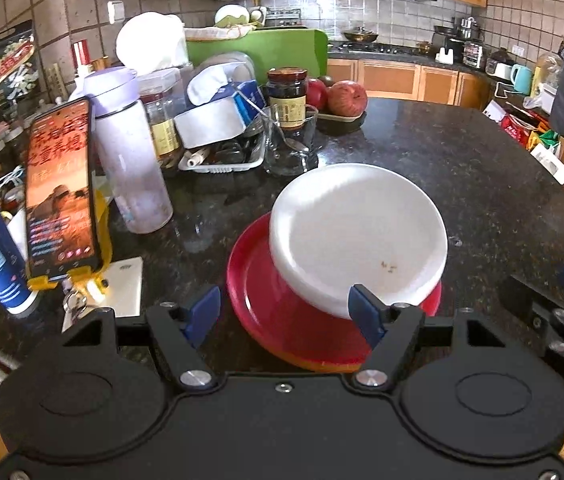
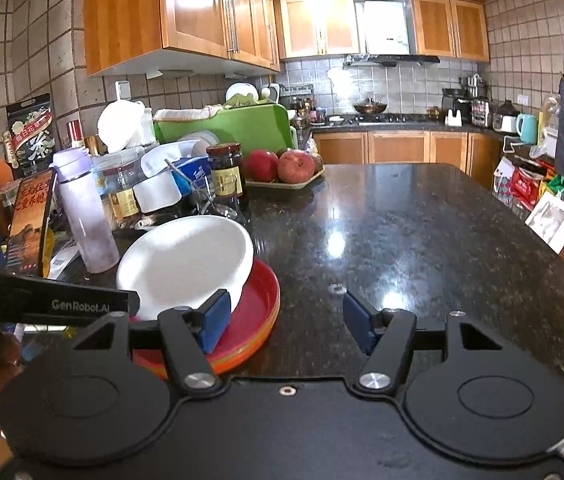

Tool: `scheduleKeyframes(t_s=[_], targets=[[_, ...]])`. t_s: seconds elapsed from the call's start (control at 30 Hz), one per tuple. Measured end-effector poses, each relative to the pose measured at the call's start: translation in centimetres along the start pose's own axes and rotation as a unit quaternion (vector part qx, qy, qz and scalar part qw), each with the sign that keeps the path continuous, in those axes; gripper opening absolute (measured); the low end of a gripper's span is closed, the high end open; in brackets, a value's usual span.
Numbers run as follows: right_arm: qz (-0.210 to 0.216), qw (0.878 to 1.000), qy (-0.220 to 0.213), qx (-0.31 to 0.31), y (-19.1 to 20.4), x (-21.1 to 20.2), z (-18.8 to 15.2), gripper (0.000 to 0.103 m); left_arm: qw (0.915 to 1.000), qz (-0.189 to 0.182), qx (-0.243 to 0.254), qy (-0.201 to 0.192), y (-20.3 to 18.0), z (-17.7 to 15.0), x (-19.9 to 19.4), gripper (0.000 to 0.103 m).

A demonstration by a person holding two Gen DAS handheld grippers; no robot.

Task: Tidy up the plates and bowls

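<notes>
The stacking looks largely done: a shallow white ceramic bowl [image 1: 358, 236] sits off-centre on the red and orange plates [image 1: 282, 320] on the dark speckled table [image 1: 462, 168], just ahead of the spread, empty left gripper [image 1: 286, 312] and left of the spread, empty right gripper [image 2: 286, 322], leaving only squaring up.
</notes>
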State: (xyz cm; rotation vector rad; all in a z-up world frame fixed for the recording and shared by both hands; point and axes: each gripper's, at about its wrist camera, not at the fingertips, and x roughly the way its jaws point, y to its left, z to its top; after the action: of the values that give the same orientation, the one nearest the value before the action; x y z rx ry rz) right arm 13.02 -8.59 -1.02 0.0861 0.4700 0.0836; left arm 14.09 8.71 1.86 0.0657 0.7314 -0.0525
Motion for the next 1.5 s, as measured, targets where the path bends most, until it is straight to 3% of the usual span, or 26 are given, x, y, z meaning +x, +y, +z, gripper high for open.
scheduleKeyframes(t_s=[0.63, 1.5], targets=[[0.006, 1.0, -0.005, 0.002, 0.5, -5.3, -2.0, 0.065, 0.9997, 0.008, -0.007, 0.024, -0.4, -3.5, -2.8, 0.073], [0.006, 0.999, -0.032, 0.012, -0.9, -8.9, -3.2, 0.065, 1.0, 0.001, 0.003, 0.003, -2.7, -5.6, -5.8, 0.073]])
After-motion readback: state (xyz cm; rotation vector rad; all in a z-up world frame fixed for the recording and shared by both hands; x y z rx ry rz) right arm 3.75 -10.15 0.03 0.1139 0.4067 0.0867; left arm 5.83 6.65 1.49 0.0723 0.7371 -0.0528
